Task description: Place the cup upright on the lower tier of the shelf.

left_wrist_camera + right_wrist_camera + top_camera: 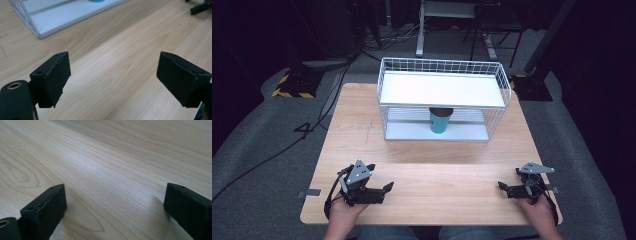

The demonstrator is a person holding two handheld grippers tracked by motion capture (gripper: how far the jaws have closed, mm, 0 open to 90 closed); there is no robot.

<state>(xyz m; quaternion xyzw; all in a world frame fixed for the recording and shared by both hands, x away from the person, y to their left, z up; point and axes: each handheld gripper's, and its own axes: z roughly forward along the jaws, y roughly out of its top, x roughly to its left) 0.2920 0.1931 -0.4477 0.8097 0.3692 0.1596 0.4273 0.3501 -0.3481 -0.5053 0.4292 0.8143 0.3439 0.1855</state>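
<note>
The teal cup (440,121) stands upright on the lower shelf of the white wire rack (499,75), at the far middle of the tabletop (422,155), well apart from both hands. The left gripper (384,189) rests at the near left with its jaws apart and nothing between them (bare wood shows in the gap). The right gripper (503,187) sits at the near right, jaws likewise spread and empty.
</note>
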